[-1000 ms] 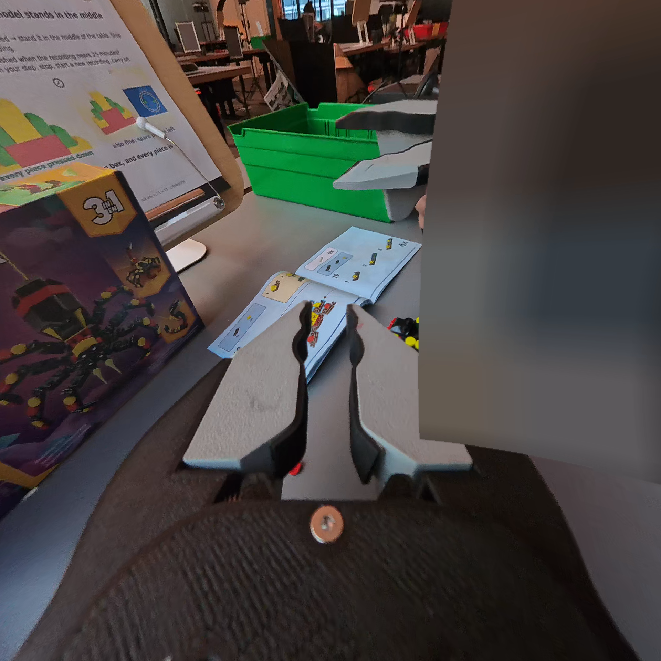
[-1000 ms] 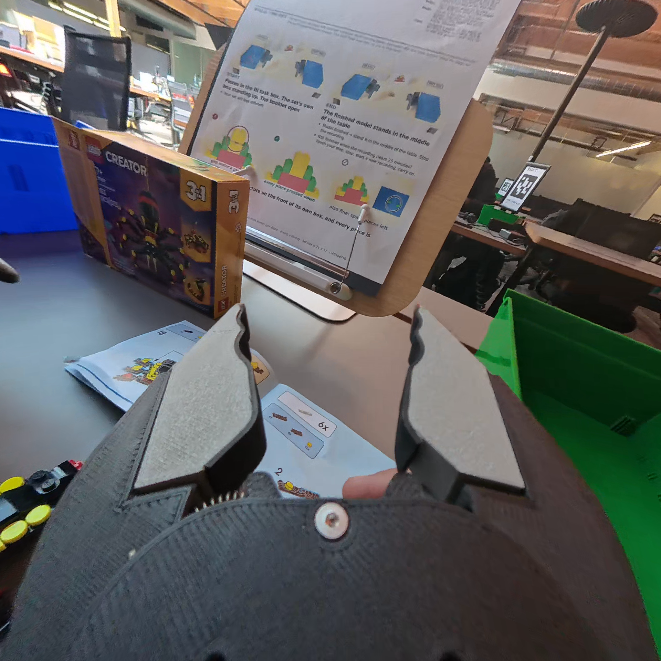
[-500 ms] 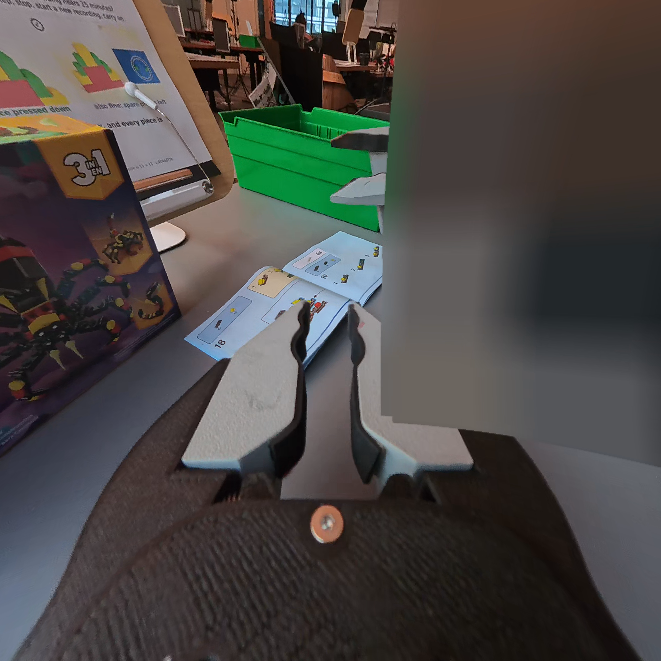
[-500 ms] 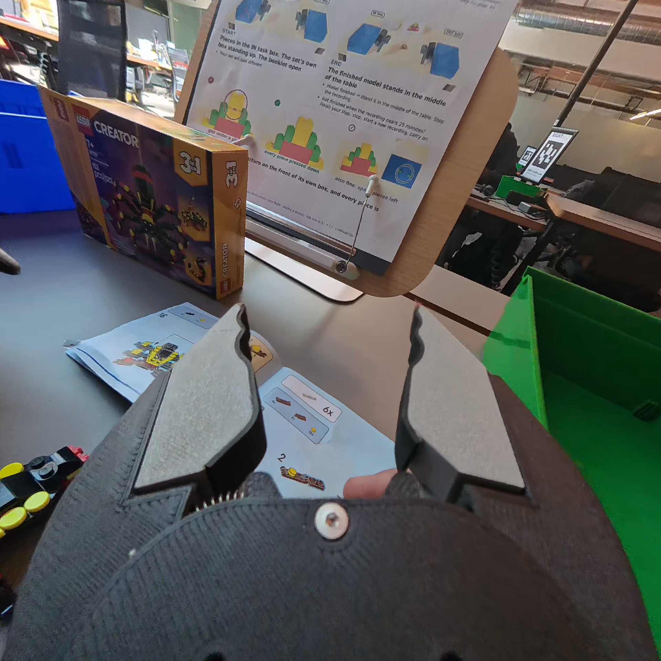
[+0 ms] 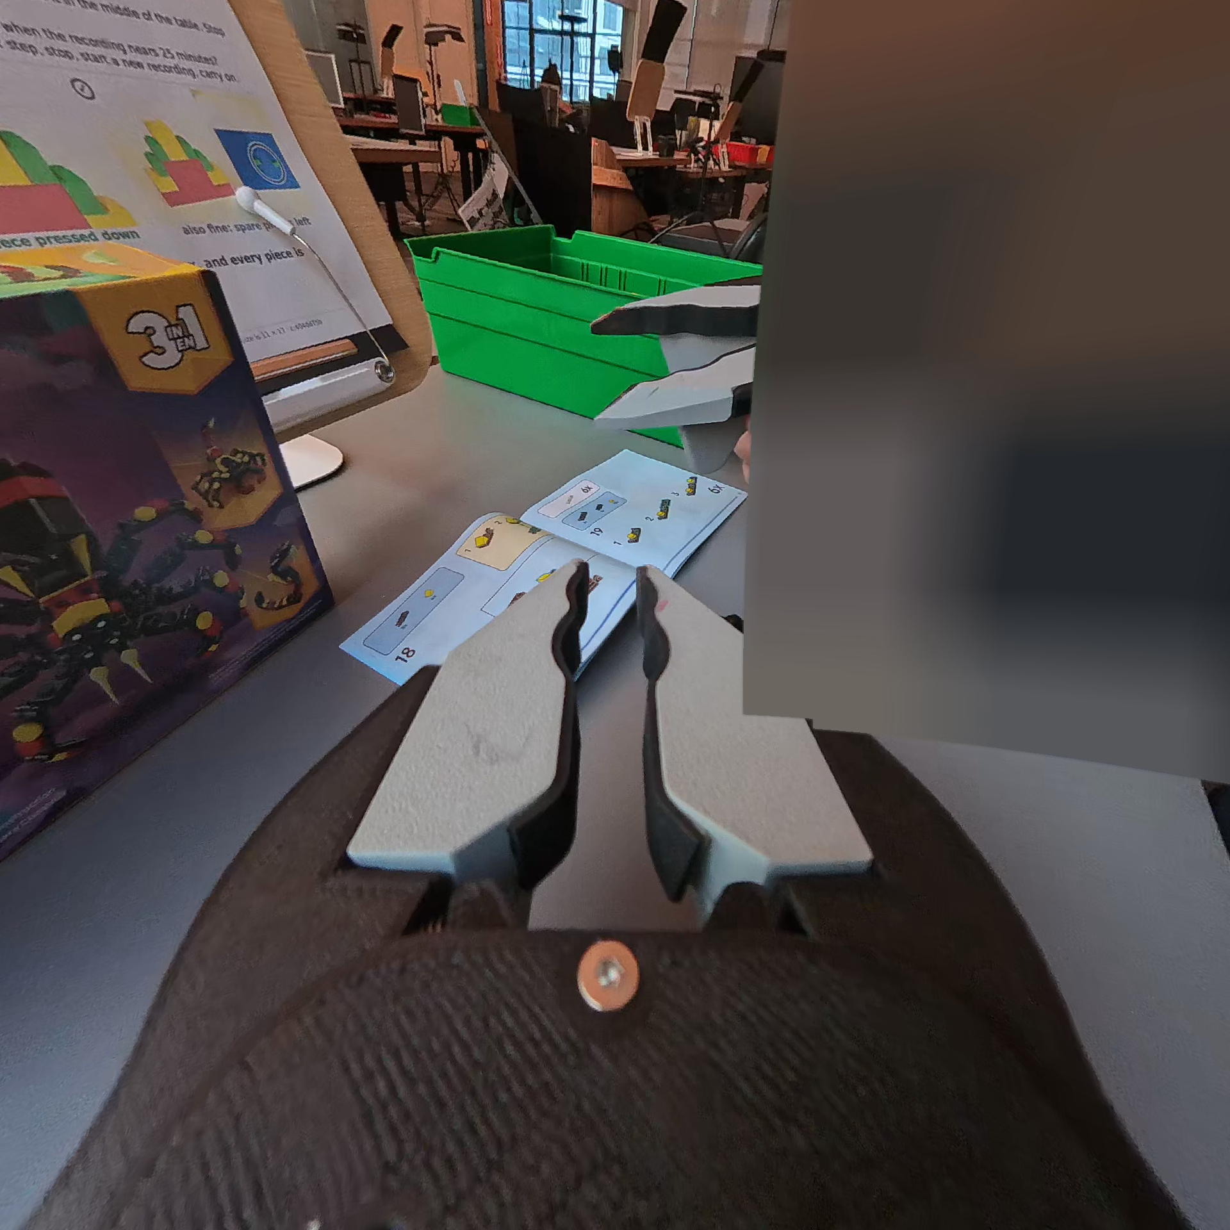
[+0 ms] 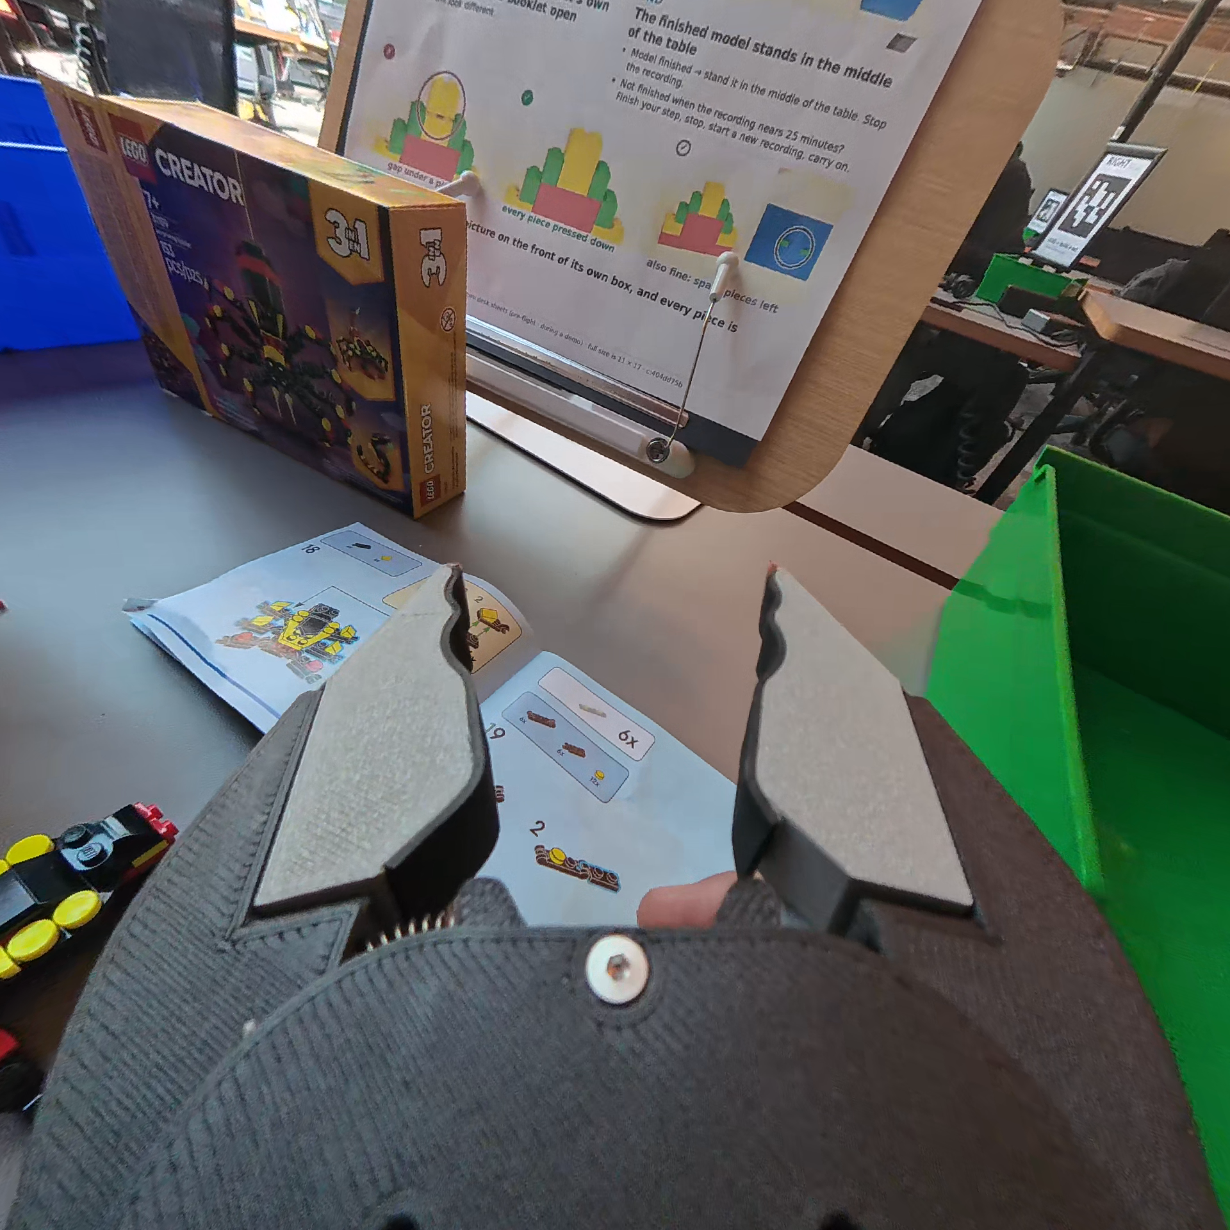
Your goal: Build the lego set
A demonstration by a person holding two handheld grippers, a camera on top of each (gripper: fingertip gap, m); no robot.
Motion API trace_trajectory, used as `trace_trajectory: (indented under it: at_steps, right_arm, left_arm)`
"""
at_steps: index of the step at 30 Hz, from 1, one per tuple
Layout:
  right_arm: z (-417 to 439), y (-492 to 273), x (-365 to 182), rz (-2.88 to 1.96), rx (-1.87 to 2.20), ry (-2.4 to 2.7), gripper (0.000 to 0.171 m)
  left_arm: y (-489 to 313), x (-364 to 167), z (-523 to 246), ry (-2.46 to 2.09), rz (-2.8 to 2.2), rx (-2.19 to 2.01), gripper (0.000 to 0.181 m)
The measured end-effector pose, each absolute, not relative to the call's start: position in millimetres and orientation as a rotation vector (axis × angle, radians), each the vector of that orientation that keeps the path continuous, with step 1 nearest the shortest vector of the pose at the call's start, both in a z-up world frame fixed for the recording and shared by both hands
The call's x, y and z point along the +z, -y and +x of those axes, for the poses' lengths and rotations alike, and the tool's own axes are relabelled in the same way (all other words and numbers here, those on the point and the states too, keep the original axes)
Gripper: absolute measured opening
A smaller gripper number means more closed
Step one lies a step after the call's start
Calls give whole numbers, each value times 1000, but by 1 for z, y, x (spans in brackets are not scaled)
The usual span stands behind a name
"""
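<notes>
A partly built black, yellow and red lego model lies on the grey table at the left edge of the right wrist view. The open instruction booklet lies flat ahead of both grippers; it also shows in the left wrist view. My right gripper is wide open and empty, held over the booklet. It also shows in the left wrist view, in front of the green bin. My left gripper has its jaws closed to a narrow slit with nothing between them, pointing at the booklet's near edge.
The lego set box stands at the left, also in the right wrist view. A wooden stand with a printed sheet is behind it. A green bin is at the right, a blue bin far left.
The right gripper has dipped and moved closer to the booklet, still wide open. The left gripper has shifted slightly, its jaws unchanged.
</notes>
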State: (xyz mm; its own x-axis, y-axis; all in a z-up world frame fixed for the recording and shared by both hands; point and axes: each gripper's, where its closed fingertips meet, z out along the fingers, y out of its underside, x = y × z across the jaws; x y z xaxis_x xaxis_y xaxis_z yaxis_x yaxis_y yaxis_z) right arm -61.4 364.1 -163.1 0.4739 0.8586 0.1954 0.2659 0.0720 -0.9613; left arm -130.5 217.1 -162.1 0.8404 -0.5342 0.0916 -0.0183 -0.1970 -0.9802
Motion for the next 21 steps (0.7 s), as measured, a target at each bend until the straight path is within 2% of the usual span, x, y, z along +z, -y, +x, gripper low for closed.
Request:
trace_trajectory:
  at_steps: [1,21]
  right_arm:
    - [-61,-364,-164,-1482,604,1039,85]
    - [-64,-361,-175,-1565,708,1047,79]
  left_arm:
    - [-218,-162,-132,-419,-1725,-500,11]
    - [-216,-162,-132,-406,-1730,-523,8]
